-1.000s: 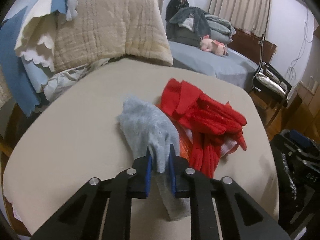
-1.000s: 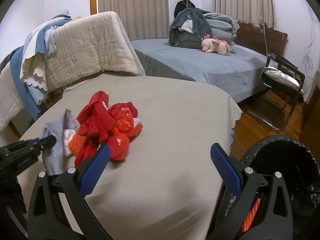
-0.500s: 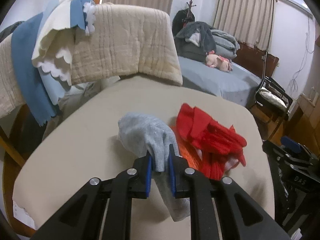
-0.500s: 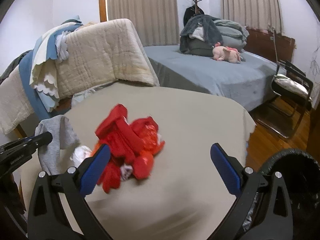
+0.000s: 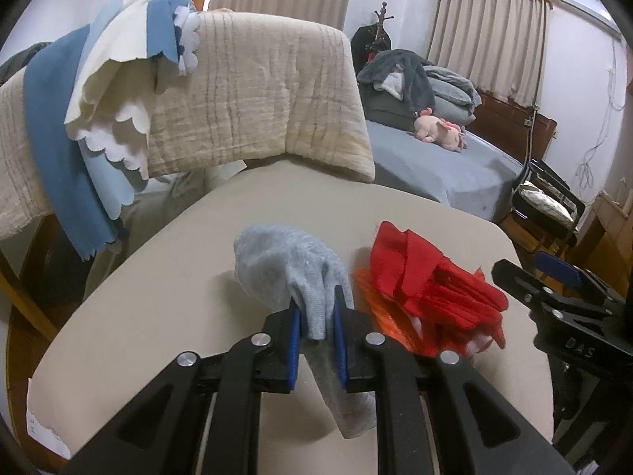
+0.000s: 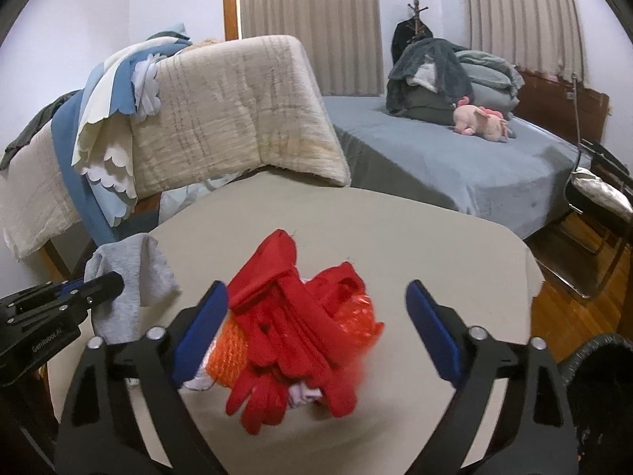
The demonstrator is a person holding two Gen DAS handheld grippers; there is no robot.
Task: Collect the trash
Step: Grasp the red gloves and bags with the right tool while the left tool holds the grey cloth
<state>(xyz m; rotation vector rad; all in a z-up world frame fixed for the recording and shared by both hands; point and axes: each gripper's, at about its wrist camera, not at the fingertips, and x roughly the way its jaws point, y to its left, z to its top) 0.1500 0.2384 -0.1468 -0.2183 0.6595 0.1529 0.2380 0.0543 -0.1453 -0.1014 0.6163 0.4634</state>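
My left gripper (image 5: 315, 305) is shut on a grey sock (image 5: 292, 269) and holds it lifted above the beige table (image 5: 166, 277); the sock hangs down between the jaws. It also shows in the right wrist view (image 6: 134, 277) at the left. A pile of red gloves, an orange net and red plastic (image 6: 300, 316) lies on the table; it also shows in the left wrist view (image 5: 427, 293). My right gripper (image 6: 316, 297) is open wide, its jaws on either side of the pile, just above it.
A black-lined trash bin (image 6: 601, 396) stands at the table's right edge. Blankets over a chair back (image 6: 221, 118) rise behind the table. A bed (image 6: 455, 158) with a pink plush toy and a folding chair (image 6: 601, 206) are beyond.
My left gripper has lifted the grey sock off the pile and drawn it left. My right gripper has moved left from beside the bin, over the red pile.
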